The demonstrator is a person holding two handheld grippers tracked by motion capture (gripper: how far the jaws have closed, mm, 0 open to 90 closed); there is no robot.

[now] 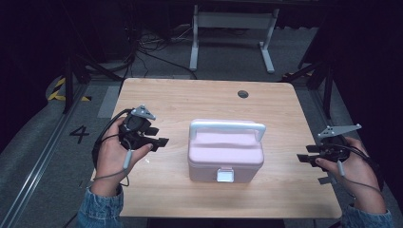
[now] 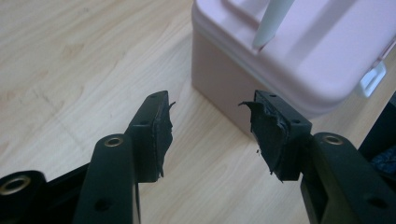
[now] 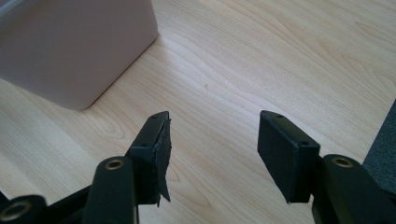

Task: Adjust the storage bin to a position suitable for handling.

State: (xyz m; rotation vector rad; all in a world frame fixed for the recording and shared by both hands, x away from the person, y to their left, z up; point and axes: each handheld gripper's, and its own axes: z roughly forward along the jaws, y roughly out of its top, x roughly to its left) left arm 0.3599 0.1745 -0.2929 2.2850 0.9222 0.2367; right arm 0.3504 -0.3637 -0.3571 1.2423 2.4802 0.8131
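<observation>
Pink box (image 1: 225, 156) sitting mid-surface (image 1: 190, 95), both tongs hanging off to the sides

Left tongs (image 1: 161, 141) and right tongs (image 1: 304, 158) are both spread apart with nothing between them, each near but clear of the box's ends. It looks like rigid plastic, probably light (can't tell if anything's inside), with smooth walls that'd likely slip. I'd take it by the white handle (image 1: 227, 128) standing up over the lid, or flip the white latch (image 1: 225, 175) on the front first.
</observation>
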